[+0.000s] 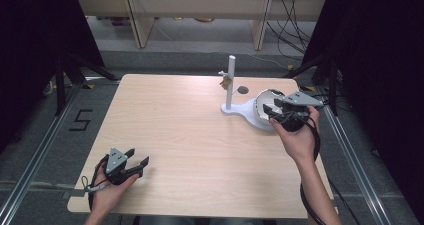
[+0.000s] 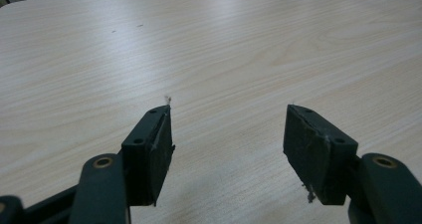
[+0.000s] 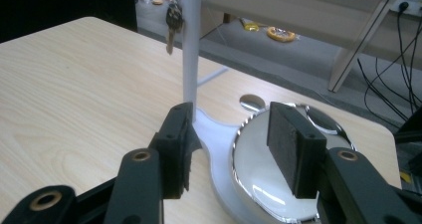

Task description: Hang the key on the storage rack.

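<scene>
at the near edge of the pale wooden table (image 1: 200, 150), the left gripper (image 1: 136, 164) rests low in the person's left hand (image 1: 107, 187), jaws spread apart with nothing but bare tabletop between them. across the table, the right gripper (image 1: 270, 110) — jaws parted wide, grasping nothing — hangs over the chrome-rimmed round mirror (image 3: 278, 184) set in a white stand (image 1: 245, 109). one pad sits above the mirror, the other beside the stand's upright white post (image 3: 190, 40). farther back, a key (image 3: 171, 27) dangles from that post — beyond lie the grey floor and cables.
</scene>
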{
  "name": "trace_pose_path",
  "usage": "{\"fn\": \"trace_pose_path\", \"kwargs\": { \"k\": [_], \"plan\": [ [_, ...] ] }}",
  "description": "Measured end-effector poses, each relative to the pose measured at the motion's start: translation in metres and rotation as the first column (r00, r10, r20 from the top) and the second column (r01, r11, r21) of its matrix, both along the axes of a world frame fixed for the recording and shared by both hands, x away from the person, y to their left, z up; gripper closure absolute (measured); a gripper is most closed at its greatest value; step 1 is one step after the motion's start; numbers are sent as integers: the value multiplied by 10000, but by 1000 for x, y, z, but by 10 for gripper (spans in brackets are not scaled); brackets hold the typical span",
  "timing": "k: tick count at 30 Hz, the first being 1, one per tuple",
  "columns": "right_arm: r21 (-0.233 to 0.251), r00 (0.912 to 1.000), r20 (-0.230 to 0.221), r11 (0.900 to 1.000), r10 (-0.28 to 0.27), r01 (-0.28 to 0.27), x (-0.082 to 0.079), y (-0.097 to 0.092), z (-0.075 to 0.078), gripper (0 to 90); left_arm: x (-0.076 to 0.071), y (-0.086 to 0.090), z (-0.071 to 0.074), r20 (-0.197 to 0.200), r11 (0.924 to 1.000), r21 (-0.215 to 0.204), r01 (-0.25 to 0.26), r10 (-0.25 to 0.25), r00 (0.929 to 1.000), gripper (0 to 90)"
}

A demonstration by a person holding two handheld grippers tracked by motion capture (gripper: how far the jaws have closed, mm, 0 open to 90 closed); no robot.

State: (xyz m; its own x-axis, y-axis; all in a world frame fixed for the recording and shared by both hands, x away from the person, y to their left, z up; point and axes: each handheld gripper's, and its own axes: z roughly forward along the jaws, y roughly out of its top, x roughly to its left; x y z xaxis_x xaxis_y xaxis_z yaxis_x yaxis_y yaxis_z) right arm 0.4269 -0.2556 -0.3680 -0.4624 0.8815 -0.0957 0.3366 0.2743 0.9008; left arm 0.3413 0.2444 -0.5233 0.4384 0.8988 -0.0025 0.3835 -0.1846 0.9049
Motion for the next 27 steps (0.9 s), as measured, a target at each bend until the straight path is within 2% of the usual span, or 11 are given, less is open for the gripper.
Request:
{"fn": "trace_pose_path", "kwargs": {
  "k": [4,5,6,7,10,14,16,17,21,26,27],
  "plan": [
    [9,9999,-12,9999,-138,138,-9,-9,-9,523,0,0,0,33,10000,-1,2,-2,10000,357],
    [94,9992,-300,9996,-247,250,-17,-12,-15,507,0,0,0,30,10000,1,2,-2,10000,357],
    [-83,9997,-90,9997,-225,225,-18,-16,-18,505,-1,-1,0,-3,10000,39,-27,27,10000,357],
    [199,9992,-203,9992,-344,348,-22,-17,-22,504,0,0,0,26,10000,13,18,-18,10000,357],
    [99,9992,-176,9993,-364,366,-26,-24,-29,501,0,0,0,36,10000,5,7,-7,10000,357],
    [411,9961,-589,9968,-658,682,-42,-32,-49,493,0,0,0,33,10000,9,5,-5,10000,357],
    [359,9979,-330,9977,-560,572,-45,-36,-58,491,-1,-1,0,22,10000,31,-25,25,10000,357],
    [684,9969,-431,9953,-653,682,-48,-35,-63,491,-1,-1,0,35,10000,21,-27,27,10000,357],
    [840,9983,-319,9951,-497,523,-55,-39,-82,490,-1,-1,0,70,10000,9,-6,6,10000,357],
    [634,9987,-186,9968,-477,488,-60,-39,-99,484,-1,-1,0,49,10000,23,-20,20,10000,357],
    [1009,9977,-346,9930,-585,617,-64,-37,-105,483,-1,-1,0,43,10000,-18,-25,25,10000,357]
  ]
}}
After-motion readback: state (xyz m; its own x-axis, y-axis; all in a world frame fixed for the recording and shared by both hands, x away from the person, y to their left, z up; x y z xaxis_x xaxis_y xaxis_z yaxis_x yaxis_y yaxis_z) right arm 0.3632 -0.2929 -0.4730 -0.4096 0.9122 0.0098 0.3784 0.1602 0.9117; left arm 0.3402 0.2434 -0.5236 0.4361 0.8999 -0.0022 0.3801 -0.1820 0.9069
